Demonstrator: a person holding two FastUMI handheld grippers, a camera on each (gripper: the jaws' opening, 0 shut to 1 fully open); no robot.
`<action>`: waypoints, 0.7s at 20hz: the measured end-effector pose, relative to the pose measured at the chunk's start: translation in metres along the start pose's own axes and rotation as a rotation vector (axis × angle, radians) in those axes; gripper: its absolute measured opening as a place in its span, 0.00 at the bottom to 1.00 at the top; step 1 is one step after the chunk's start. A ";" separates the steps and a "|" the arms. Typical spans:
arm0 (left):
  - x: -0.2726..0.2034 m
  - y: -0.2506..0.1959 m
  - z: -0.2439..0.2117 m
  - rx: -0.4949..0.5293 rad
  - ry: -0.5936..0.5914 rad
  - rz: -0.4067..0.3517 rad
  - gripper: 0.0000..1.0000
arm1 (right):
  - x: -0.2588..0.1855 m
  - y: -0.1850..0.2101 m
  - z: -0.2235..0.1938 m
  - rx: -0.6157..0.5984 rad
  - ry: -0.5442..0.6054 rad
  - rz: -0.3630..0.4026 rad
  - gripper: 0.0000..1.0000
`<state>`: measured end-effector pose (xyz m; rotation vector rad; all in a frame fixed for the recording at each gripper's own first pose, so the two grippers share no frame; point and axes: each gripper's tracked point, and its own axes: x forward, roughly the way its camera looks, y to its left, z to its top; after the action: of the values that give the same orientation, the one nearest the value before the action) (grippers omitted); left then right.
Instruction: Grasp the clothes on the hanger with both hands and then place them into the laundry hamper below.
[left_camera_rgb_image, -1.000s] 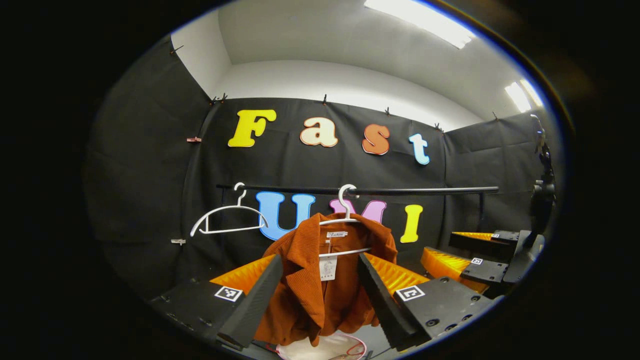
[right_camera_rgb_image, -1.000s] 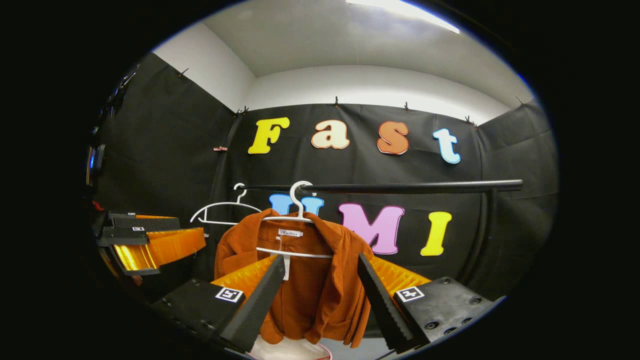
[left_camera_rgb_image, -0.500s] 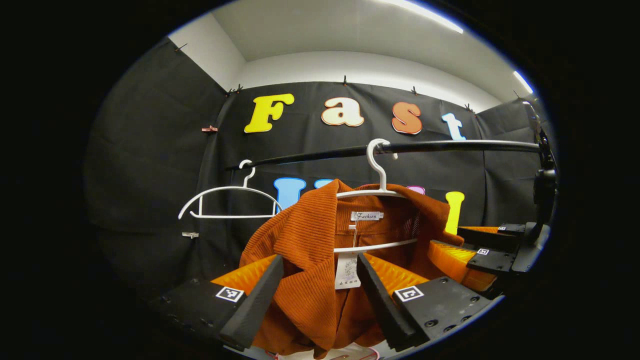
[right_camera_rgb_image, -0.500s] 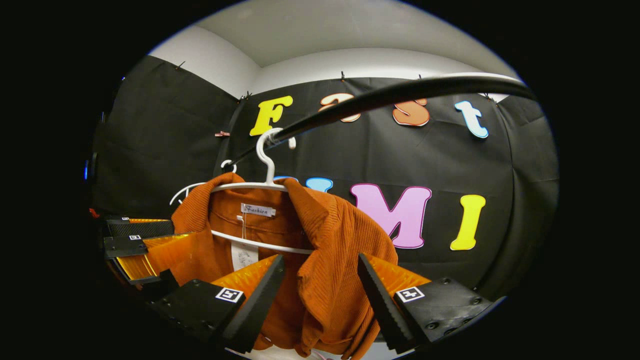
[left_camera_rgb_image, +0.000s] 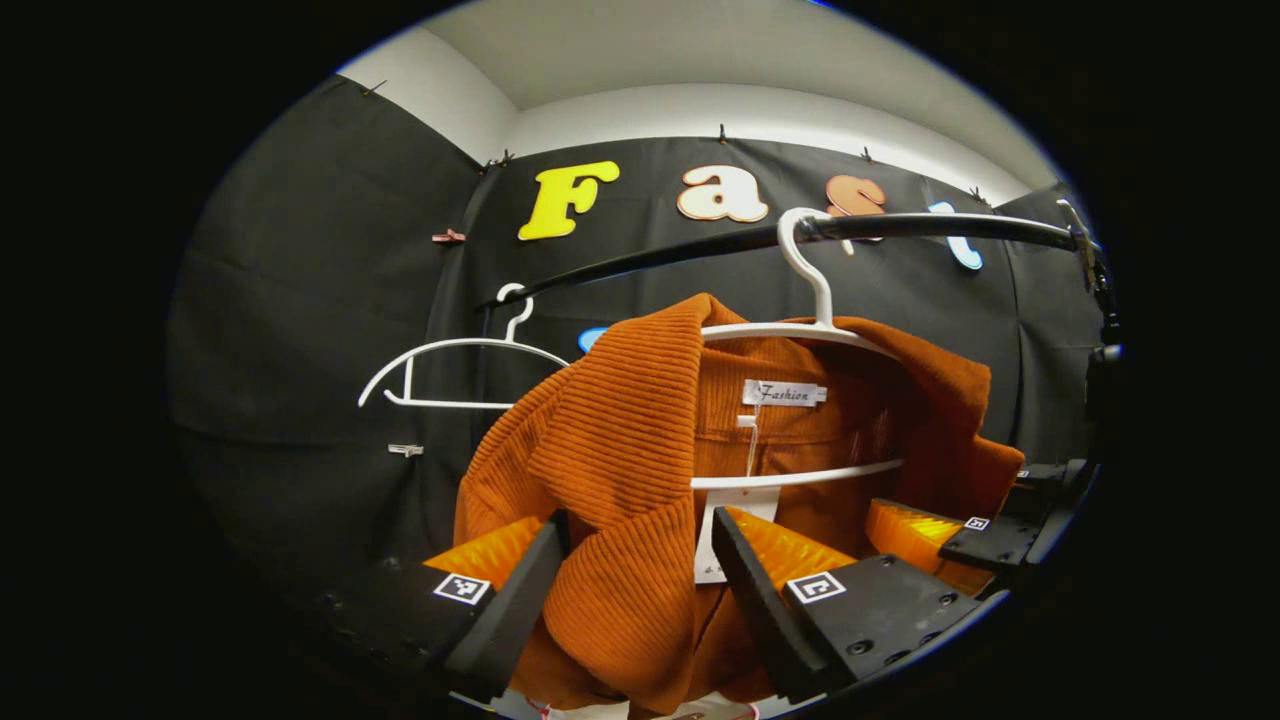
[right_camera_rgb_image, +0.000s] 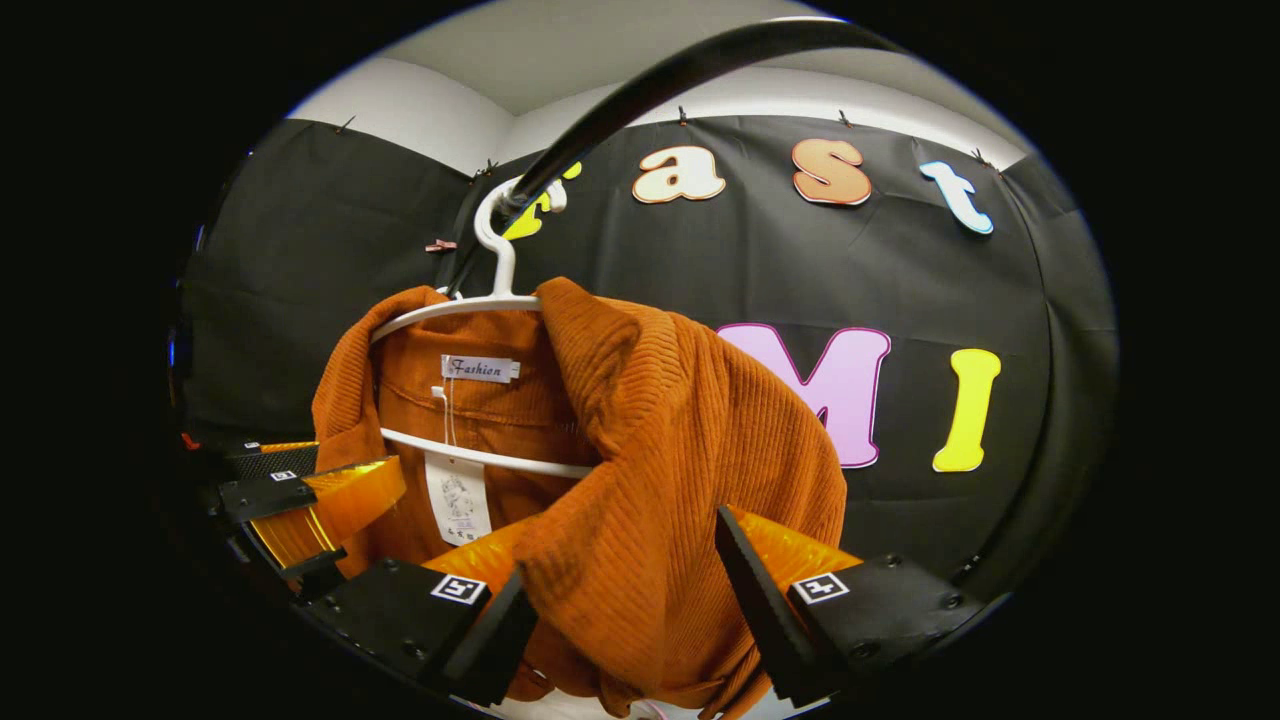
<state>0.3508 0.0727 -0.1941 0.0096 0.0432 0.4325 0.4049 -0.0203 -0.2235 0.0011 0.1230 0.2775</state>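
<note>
Ribbed rust-orange jacket (left_camera_rgb_image: 620, 450) on a white hanger (left_camera_rgb_image: 800, 325), tag dangling

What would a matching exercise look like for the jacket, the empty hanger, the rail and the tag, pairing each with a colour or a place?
Column one:
1. jacket
2. empty hanger
3. rail
4. tag

Column two:
A. black, runs overhead
B. white paper, hangs inside below the collar
C. rust orange, ribbed, between the open fingers of the left gripper and of the right gripper
D. white, bare, hooked on the rail beside the jacket

Pairs: 1-C, 2-D, 3-A, 4-B
</note>
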 end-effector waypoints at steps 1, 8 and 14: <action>0.002 0.000 -0.002 -0.013 0.000 0.011 0.92 | 0.003 -0.001 -0.001 0.004 0.002 0.001 0.95; 0.020 0.014 -0.011 -0.011 -0.001 0.089 0.36 | 0.026 -0.022 -0.007 0.022 0.010 -0.038 0.48; 0.016 0.028 -0.005 0.004 -0.015 0.120 0.14 | 0.032 -0.032 -0.001 0.087 -0.003 0.024 0.23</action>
<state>0.3536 0.1049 -0.1990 0.0198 0.0285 0.5521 0.4445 -0.0426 -0.2285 0.0891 0.1322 0.2962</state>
